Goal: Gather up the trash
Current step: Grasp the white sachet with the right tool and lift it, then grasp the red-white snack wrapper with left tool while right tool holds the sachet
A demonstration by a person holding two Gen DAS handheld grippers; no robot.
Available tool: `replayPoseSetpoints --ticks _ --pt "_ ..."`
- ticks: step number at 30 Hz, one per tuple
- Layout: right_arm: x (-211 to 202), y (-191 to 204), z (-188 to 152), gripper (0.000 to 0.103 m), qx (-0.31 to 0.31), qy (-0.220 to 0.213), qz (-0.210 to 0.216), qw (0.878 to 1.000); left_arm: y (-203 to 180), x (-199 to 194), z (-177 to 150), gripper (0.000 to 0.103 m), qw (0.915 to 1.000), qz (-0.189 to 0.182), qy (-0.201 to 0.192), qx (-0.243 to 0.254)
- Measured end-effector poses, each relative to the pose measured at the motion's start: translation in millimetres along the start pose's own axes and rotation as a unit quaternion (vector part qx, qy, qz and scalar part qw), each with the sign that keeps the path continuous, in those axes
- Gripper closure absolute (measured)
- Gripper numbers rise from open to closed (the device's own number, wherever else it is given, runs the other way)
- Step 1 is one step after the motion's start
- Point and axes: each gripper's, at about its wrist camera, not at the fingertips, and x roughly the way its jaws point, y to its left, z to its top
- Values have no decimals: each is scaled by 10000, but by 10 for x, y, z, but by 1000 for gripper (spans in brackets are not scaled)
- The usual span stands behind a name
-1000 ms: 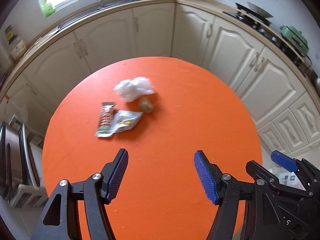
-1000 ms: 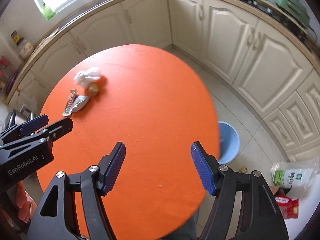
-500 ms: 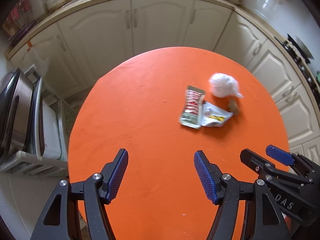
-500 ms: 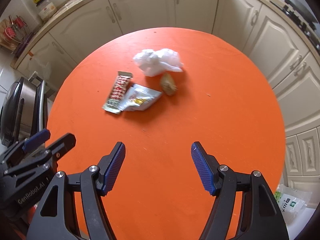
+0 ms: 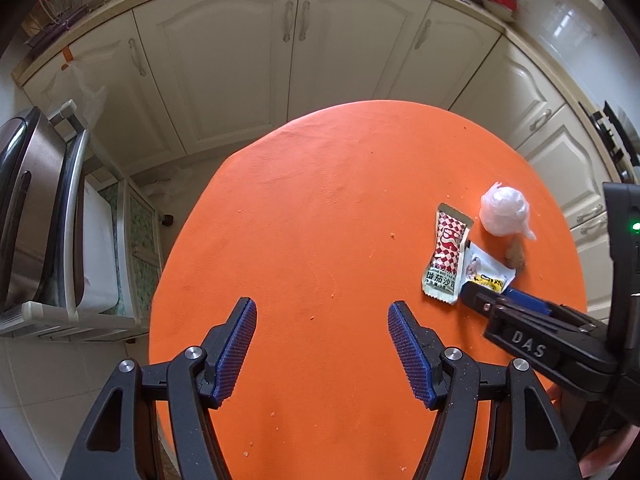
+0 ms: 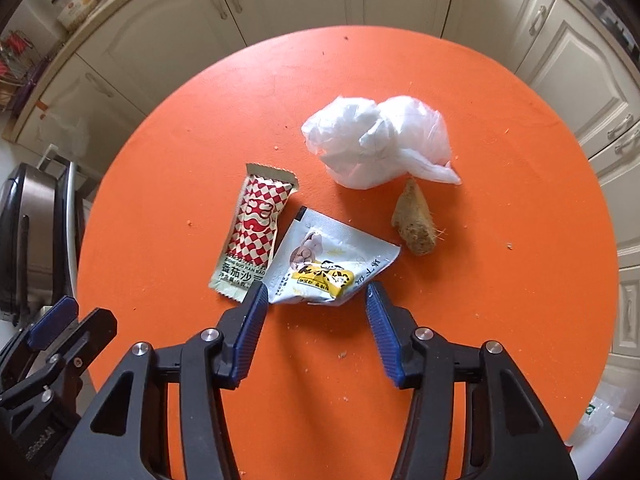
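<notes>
The right gripper [image 6: 314,300] hangs over the near edge of the pale snack packet [image 6: 328,258], its jaws closing with only the packet's lower rim between the tips and nothing gripped yet. The left gripper [image 5: 322,344] stands half open and empty above the bare orange table [image 5: 320,200]. Nothing looks collected: the checkered ketchup sachet [image 6: 256,236], the crumpled white plastic bag [image 6: 376,144] and a brown food scrap [image 6: 414,220] all lie clustered there. No bin appears in either view.
</notes>
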Motion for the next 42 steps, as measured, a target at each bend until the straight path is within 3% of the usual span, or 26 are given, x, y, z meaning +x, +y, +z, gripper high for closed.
replayPoseSetpoints --ticks 3,4,11,24,26,27,28,30,34,35,42 --pt "29 44 31 55 -107 -105 -113 9998 -45 116 47 39 10000 -29 85 9" --pt "41 54 37 63 -156 -128 -181 9996 -58 149 57 39 9999 -40 114 7" --pt "-10 -17 -40 84 -504 -201 -47 9985 -245 280 126 39 9997 -97 206 73" --pt "-596 -801 -125 86 36 -810 211 9965 -933 631 294 39 9985 -162 369 365" --pt "-628 -931 -103 86 147 -874 113 9960 -1003 745 323 44 9983 -175 376 411" --pt "-639 -991 -100 86 170 -895 58 9958 -1021 788 339 61 9983 -151 367 416" --pt "-621 -1024 -95 86 194 -923 -34 9955 -1027 836 351 72 9984 -60 373 412" --pt "-577 -1058 -103 86 195 -933 -117 9954 -1070 832 365 86 9984 60 188 526" --pt "-538 -1128 -113 86 179 -817 20 9965 -1131 810 366 93 9975 30 215 669" --pt "-538 -1128 -111 86 175 -824 15 9964 -1135 775 355 102 9975 52 155 685" --pt "-649 -1185 -206 86 222 -898 156 9956 -1203 550 230 102 9969 -20 32 789"
